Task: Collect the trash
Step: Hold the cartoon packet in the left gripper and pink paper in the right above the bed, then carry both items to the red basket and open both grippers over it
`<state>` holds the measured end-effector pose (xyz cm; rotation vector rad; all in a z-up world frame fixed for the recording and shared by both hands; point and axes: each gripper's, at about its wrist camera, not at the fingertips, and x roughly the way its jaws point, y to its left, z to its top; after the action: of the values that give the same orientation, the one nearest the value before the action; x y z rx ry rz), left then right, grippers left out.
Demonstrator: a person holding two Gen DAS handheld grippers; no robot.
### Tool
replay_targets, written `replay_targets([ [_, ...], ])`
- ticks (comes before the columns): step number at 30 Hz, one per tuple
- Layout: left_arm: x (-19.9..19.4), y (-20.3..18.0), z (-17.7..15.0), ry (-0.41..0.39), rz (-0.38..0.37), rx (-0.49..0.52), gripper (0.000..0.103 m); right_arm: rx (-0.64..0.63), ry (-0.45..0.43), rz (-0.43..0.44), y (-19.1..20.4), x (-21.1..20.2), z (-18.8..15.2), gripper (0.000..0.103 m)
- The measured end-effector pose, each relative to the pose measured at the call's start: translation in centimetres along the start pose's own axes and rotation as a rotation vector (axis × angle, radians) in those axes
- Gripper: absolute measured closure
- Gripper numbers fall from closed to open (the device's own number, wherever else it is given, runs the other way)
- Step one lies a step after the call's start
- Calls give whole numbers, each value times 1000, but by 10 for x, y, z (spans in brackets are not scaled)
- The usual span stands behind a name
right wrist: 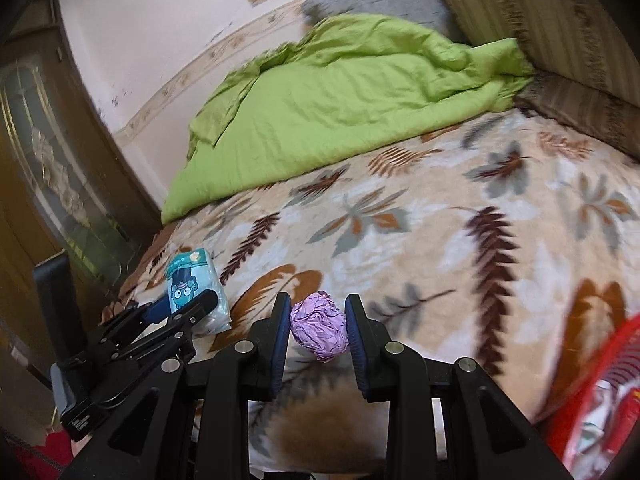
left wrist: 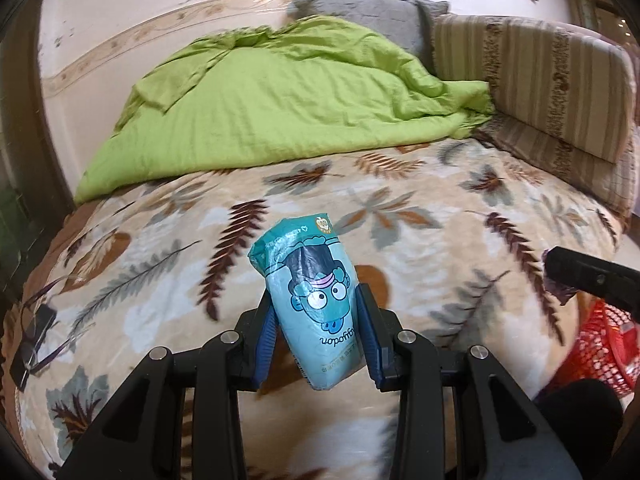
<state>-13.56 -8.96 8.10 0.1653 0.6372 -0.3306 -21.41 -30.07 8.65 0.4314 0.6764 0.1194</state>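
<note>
A wide bed covered with a cream fleece blanket [left wrist: 420, 240] printed with brown and grey leaves fills both views. At the far end of this blanket, against the wall, lies a crumpled lime-green quilt [left wrist: 280, 112], and to the right of the quilt stand striped beige and brown cushions [left wrist: 540, 84] with a grey pillow [left wrist: 368, 20] behind the quilt. At the near right edge of the blanket a red plastic mesh basket [right wrist: 600, 392] shows, with some packaging inside it. On the near left edge of the blanket lie dark-framed glasses [left wrist: 36, 332].

The left gripper [left wrist: 316, 320] is above the near part of the blanket, and its two blue pads press on both sides of a teal plastic tissue packet [left wrist: 316, 300] with a cartoon face, printed upside down from this view. The packet stands up between the pads, lifted from the blanket.

The right gripper [right wrist: 318, 332] is to the right of the left one, near the basket. Its pads are closed part of the way around a small crumpled lilac paper ball [right wrist: 319, 330], which touches both of them.
</note>
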Motion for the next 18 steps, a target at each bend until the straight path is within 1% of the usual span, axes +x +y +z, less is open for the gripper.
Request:
replay_targets([
  [3,-7,-25,11,-3,-72,16,67,53,-48,-36,-25,-37,3,73],
  [5,-15,-50,20,-16,-131,58,67,85,-72,-67,-42,-59,5,73],
  [7,-26,-82,31,-24,-231,100,66,126,-106,-114,-63,-86,6,73],
  [8,-29,-93,34,-22,-268,113,66,144,-121,-139,-73,-99,6,73],
  [9,-34,-113,39,-9,-339,137,66,164,-137,-172,-86,-116,5,73],
  [11,-39,-144,42,24,-449,168,66,204,-168,-227,-106,-141,2,73],
  [13,-39,-177,44,74,-565,206,66,254,-193,-275,-130,-168,-5,73],
  [16,-34,-222,40,164,-699,229,66,311,-214,-345,-159,-195,-18,73],
  [18,-27,-246,36,207,-747,245,66,352,-210,-373,-174,-201,-27,72],
])
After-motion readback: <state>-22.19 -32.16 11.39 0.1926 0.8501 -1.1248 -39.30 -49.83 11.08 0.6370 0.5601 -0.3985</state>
